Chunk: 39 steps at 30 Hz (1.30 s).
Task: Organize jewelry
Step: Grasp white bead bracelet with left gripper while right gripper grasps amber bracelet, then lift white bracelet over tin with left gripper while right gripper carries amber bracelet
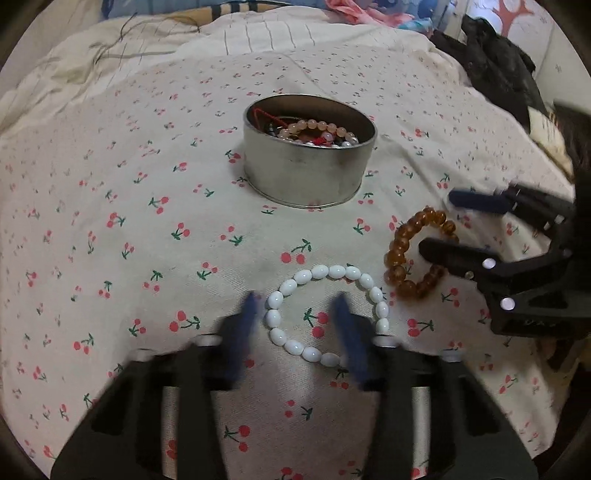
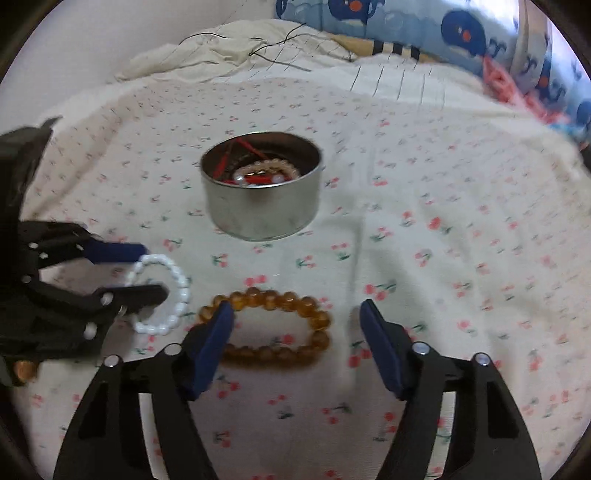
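**Bed setup, soft indoor light**

I'm over a bed (image 1: 110, 221) with a cream cherry-print sheet. Rumpled cream quilt (image 2: 229, 48) bunched at the far end, loose dark threads on it. Blue cartoon-print pillow (image 2: 461, 33) far right, plain pale wall (image 2: 92, 37) behind. Dark clothing (image 1: 498, 62) heaped at one edge.

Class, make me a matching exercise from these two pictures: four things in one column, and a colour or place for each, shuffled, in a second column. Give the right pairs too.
Things:
1. tin
2. white bracelet
3. amber bracelet
4. cloth

Colour or place:
A. printed with red cherries
B. between the left gripper's fingers
C. holds beads and red cord
D. in front of the right gripper, under its fingertips

Pairs: 1-C, 2-B, 3-D, 4-A
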Tool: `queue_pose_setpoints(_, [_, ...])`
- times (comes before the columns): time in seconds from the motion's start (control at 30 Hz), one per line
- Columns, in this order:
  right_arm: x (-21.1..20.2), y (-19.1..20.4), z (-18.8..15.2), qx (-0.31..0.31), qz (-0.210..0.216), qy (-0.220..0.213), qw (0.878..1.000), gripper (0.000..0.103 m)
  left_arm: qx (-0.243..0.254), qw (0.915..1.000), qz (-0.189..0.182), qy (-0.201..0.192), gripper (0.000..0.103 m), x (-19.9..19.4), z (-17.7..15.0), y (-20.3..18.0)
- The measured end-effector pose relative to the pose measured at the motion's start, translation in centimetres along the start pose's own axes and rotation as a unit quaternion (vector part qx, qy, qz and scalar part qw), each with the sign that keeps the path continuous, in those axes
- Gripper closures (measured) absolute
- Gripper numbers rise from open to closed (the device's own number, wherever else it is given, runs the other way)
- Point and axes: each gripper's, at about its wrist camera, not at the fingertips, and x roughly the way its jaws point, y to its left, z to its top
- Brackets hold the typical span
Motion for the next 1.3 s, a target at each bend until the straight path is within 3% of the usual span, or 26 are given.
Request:
queue_pose_setpoints(0.07, [0.6, 0.2, -0.3, -0.003, -0.001, 0.017, 1.000, 0.058, -0.011, 0.9999, -0.004, 0.005, 0.095, 0.0, 0.3, 0.3])
queue_pose_setpoints(0.1, [0.8, 0.1, -0.3, -0.004, -0.002, 0.020, 1.000, 0.062, -0.012, 0.9999, -0.005, 0.005, 0.096, -0.1, 0.2, 0.4])
queue_pose_setpoints(0.17, [0.6, -0.1, -0.3, 0.000, 0.004, 0.022, 1.000, 0.089, -0.010, 0.9999, -0.004, 0.003, 0.096, -0.2, 0.1, 0.2])
queue_pose_setpoints(0.2, [0.5, -0.4, -0.2, 0.006, 0.011, 0.021, 1.000, 0.091, -0.009, 1.0000, 0.002, -0.001, 0.096, -0.4, 0.2, 0.3])
queue_pose_setpoints(0.3, [0.1, -1.1, -0.2, 0.027, 0.034, 0.014, 0.999, 0.091, -0.014, 0.9997, 0.012, -0.016, 0.096, -1.1, 0.3, 0.7])
queue_pose_setpoints(0.4, [0.5, -0.8, -0.2, 0.019, 0.023, 0.024, 0.999, 0.089, -0.017, 0.9998, 0.011, 0.005, 0.096, -0.4, 0.2, 1.1])
queue_pose_setpoints(0.47, [0.9, -0.2, -0.3, 0.005, 0.022, 0.030, 0.999, 0.066, -0.013, 0.9997, 0.020, 0.008, 0.094, 0.0, 0.2, 0.7])
queue_pose_setpoints(0.5, [0.9, 0.1, -0.5, -0.002, 0.018, 0.028, 0.999, 0.063, -0.010, 0.9997, 0.020, 0.009, 0.093, 0.0, 0.2, 0.6])
queue_pose_setpoints(0.6, [1.1, 1.1, -0.7, -0.026, -0.006, 0.026, 0.999, 0.067, -0.013, 0.9997, 0.019, 0.012, 0.091, 0.4, 0.3, 0.5])
queue_pose_setpoints(0.63, [1.1, 1.2, -0.7, -0.025, -0.002, 0.026, 0.999, 0.085, -0.010, 0.9996, 0.022, 0.012, 0.091, 0.4, 0.3, 0.3])
queue_pose_setpoints(0.67, [1.0, 1.0, -0.7, -0.018, 0.000, 0.025, 1.000, 0.091, -0.003, 0.9996, 0.025, 0.012, 0.091, 0.3, 0.4, 0.1])
queue_pose_setpoints(0.77, [0.3, 0.1, -0.7, 0.013, 0.029, 0.012, 0.999, 0.091, -0.007, 0.9999, 0.011, 0.000, 0.096, -0.3, 0.6, 0.1])
queue_pose_setpoints(0.97, [-1.3, -1.9, -0.3, 0.072, 0.080, -0.018, 0.994, 0.091, -0.010, 0.9978, 0.001, -0.066, 0.096, -3.4, 0.8, 0.4])
queue_pose_setpoints(1.13, [-1.9, -2.7, 0.1, 0.097, 0.113, -0.030, 0.988, 0.091, -0.015, 0.9965, -0.007, -0.082, 0.096, -4.1, 1.2, 0.7])
queue_pose_setpoints(1.23, [-1.6, -2.4, 0.2, 0.089, 0.095, -0.020, 0.991, 0.090, -0.005, 0.9963, -0.006, -0.086, 0.096, -4.3, 1.2, 0.3])
queue_pose_setpoints(1.3, [-0.8, -2.2, -0.1, 0.084, 0.080, 0.004, 0.993, 0.074, -0.008, 0.9971, 0.000, -0.076, 0.096, -3.8, 1.1, 0.5])
